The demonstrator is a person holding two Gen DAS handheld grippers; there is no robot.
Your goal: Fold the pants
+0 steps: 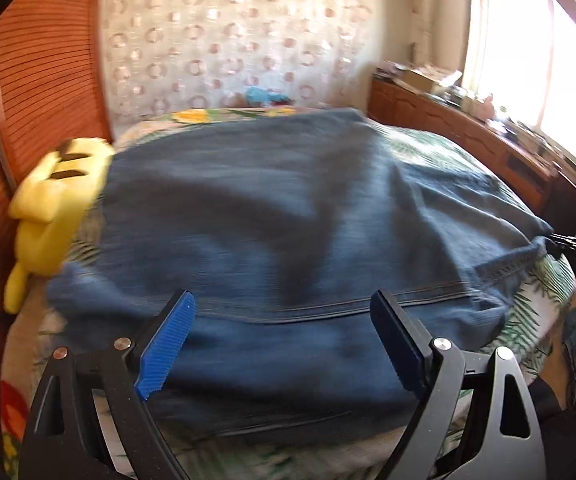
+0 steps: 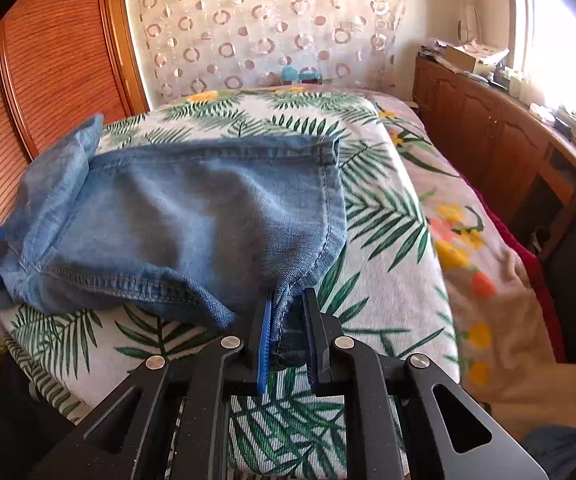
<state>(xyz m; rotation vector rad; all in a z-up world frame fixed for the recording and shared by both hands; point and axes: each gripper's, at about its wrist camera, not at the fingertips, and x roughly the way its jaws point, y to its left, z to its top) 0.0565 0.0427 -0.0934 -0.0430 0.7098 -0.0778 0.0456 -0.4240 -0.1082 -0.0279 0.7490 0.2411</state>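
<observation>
Bedroom, leaf-print bed (image 2: pixel 388 248). Jeans (image 2: pixel 192 216) lie mid-frame on it. Your right tool (image 2: pixel 286 340) pinches the near denim corner; left tool (image 1: pixel 284 344) gapes empty over the cloth. Grab the opposite corner first, then lift both evenly.

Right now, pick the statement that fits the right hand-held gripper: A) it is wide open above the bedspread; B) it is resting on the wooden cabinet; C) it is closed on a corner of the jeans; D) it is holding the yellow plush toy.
C: in the right wrist view the right hand-held gripper has its pads pinched on a denim corner of the jeans.
</observation>
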